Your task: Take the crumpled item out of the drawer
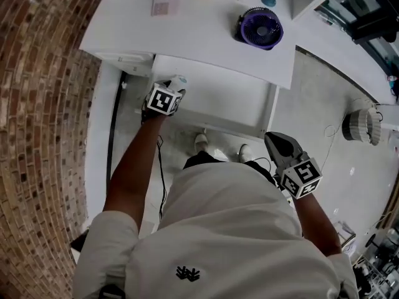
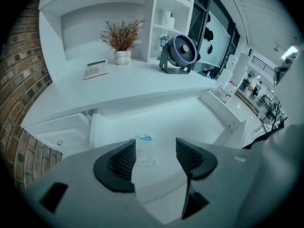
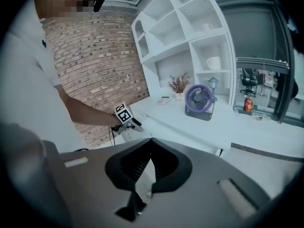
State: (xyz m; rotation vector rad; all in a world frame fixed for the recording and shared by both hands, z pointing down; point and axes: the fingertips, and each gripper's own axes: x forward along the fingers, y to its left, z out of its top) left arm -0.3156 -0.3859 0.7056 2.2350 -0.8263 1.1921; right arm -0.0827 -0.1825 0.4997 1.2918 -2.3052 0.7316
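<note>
A broad white desk [image 1: 206, 30] runs along the brick wall, and a round purple fan [image 1: 261, 27] stands near its right edge. Under the desk's front edge a shallow white drawer [image 1: 224, 98] is pulled out, its floor bare over most of its width.

The left gripper [image 1: 176, 83] reaches over the drawer's left edge, close to the desk's front edge. In the left gripper view its jaws stand wide apart, ribbed pads facing each other, and they press on nothing.

The right gripper [image 1: 274, 139] hangs well clear of the drawer, off its front right corner beside the person's hip. In the right gripper view its jaws [image 3: 148, 141] are brought together at the tips with nothing between them.

The crumpled white item with a small blue patch [image 2: 145, 151] lies flat on the drawer floor in the left part, near the left wall. It shows in the gap between the left gripper's open jaws, beyond the tips and untouched by either pad
</note>
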